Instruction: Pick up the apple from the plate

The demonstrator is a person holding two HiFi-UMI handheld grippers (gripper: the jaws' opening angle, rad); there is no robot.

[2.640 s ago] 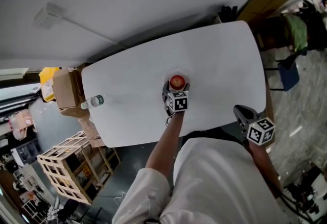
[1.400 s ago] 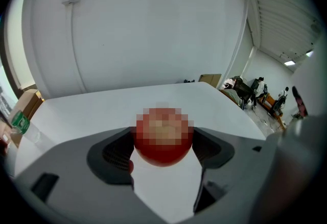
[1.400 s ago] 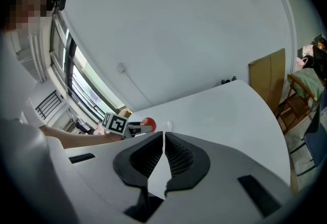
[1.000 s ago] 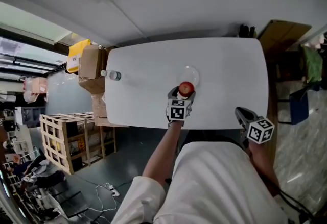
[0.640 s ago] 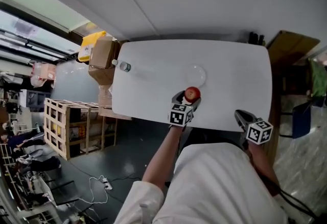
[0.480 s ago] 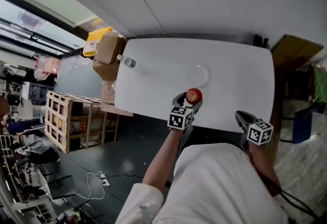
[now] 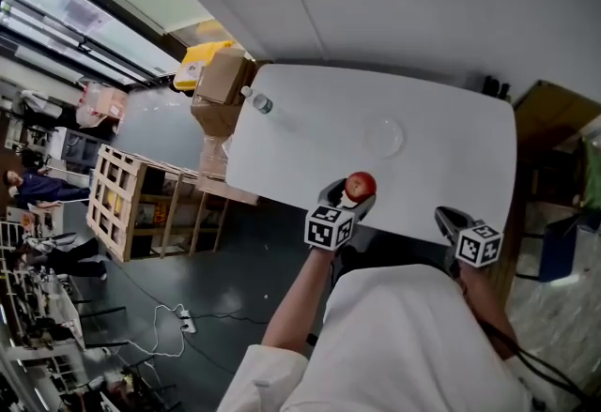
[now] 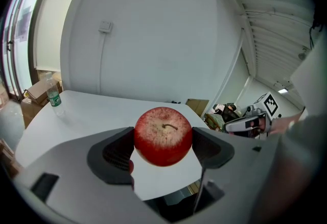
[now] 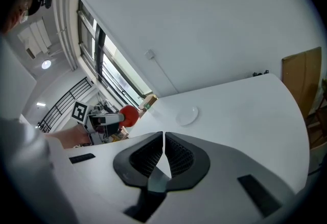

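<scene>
While the left gripper [image 8: 163,141] clamps the round red apple [image 8: 163,133], stem up as only its own view shows, well apart from the small white plate [image 7: 385,136], the right gripper's [image 9: 163,149] jaws meet empty.

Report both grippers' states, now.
Left gripper: closed on the round red apple.
Right gripper: closed, holding nothing.
</scene>
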